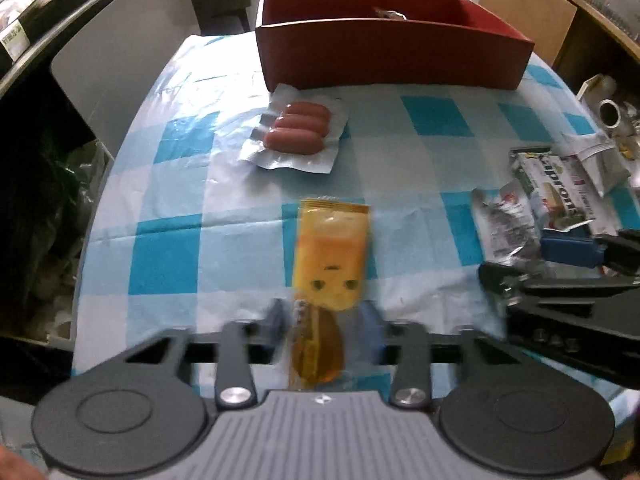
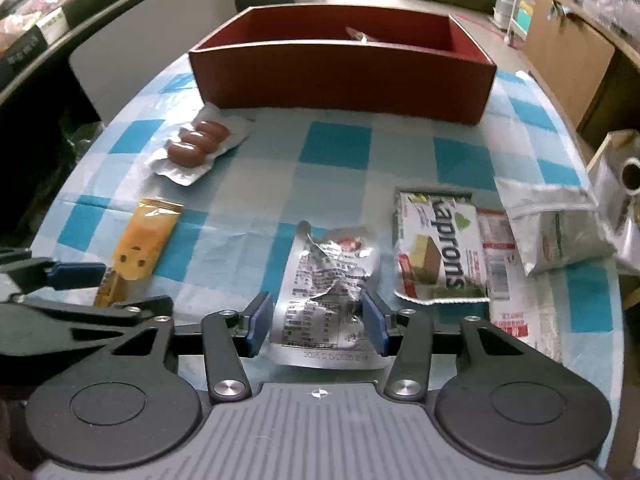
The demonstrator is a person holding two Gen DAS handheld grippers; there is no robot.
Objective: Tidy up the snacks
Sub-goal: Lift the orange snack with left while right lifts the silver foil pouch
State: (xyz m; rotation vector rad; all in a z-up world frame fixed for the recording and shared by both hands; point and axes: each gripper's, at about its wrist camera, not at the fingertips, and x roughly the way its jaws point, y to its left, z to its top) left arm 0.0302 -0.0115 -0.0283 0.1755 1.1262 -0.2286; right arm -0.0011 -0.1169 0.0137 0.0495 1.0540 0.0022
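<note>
On checked cloth (image 2: 336, 148): left tool (image 1: 326, 320) spread astride yellow packet (image 1: 330, 256); right tool (image 2: 316, 320) spread astride silver pouch (image 2: 324, 300).

We found the box (image 2: 340, 76) at the table's far side, the sausage pack (image 2: 198, 148) before its left end, the snack stick (image 2: 138, 240) nearer, and the foil pouch (image 2: 328, 292) left of the wafer pack (image 2: 438, 248).

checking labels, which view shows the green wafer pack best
The right wrist view: the green wafer pack lies flat, whole, with its lettering readable. In the left wrist view it sits at the far right edge, distorted and partly overlapped by other packets.
</note>
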